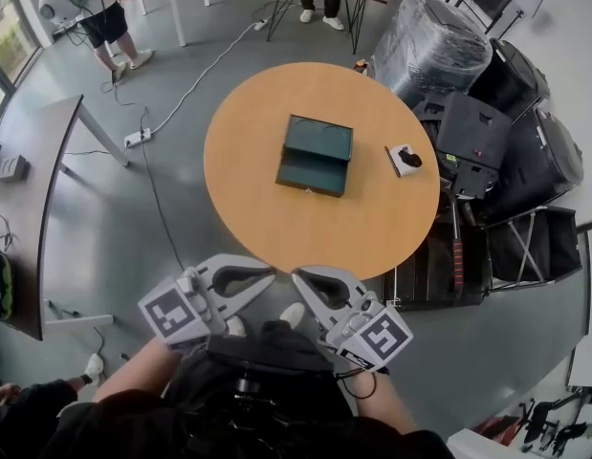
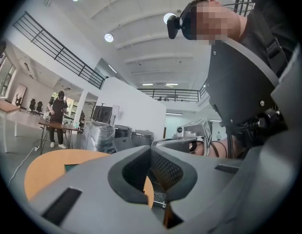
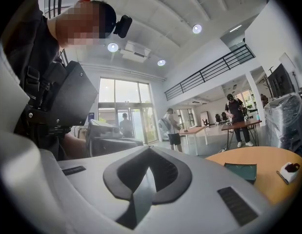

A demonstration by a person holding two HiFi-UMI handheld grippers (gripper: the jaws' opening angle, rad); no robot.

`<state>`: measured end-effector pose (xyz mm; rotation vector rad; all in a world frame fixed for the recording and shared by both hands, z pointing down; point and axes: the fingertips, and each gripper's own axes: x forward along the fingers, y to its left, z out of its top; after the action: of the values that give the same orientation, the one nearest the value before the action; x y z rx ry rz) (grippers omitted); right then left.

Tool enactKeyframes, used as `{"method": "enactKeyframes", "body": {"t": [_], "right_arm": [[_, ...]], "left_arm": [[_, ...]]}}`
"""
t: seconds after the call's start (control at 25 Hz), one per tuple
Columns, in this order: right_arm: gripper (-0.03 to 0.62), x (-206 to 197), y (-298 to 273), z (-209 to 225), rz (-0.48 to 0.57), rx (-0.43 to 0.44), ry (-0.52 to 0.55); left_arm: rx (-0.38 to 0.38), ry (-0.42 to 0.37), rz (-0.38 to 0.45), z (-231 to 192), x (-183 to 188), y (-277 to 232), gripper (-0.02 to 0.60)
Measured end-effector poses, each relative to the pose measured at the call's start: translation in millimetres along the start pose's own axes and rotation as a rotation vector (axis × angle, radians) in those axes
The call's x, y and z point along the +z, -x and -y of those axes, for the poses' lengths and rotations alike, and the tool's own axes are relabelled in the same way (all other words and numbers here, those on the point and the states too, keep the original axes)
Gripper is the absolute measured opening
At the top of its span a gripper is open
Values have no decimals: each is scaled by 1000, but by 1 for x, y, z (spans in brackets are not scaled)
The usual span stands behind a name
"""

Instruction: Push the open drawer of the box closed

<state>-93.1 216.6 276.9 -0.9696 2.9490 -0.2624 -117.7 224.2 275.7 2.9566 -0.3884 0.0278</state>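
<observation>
A dark green box (image 1: 319,140) lies in the middle of a round wooden table (image 1: 257,208). Its drawer (image 1: 311,175) stands pulled out on the side nearer me. Both grippers are low in the head view, close to my body and well short of the table. Their tips point at each other. My left gripper (image 1: 272,277) is shut with nothing in it, and my right gripper (image 1: 297,277) is shut and empty too. The left gripper view shows the left gripper (image 2: 151,149) with a sliver of the box (image 2: 70,167) behind it. In the right gripper view, the right gripper (image 3: 150,149) has the box (image 3: 241,171) far off at its right.
A small white card with a black object (image 1: 405,158) lies on the table's right side. Black cases and wrapped equipment (image 1: 468,75) crowd the floor to the right. A dark desk (image 1: 28,189) stands at left. A person (image 1: 109,22) stands at the far left, and a cable (image 1: 157,199) runs across the floor.
</observation>
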Motion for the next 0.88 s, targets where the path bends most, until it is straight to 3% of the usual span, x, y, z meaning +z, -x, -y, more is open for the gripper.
{"method": "enactKeyframes", "body": {"t": [0.48, 0.88], "right_arm": [[5, 9, 44, 95, 9, 71, -12], [3, 4, 54, 134, 15, 116, -36]], "left_arm": [[59, -2, -29, -20, 0, -111, 14], [117, 3, -55, -32, -6, -143, 14]]}}
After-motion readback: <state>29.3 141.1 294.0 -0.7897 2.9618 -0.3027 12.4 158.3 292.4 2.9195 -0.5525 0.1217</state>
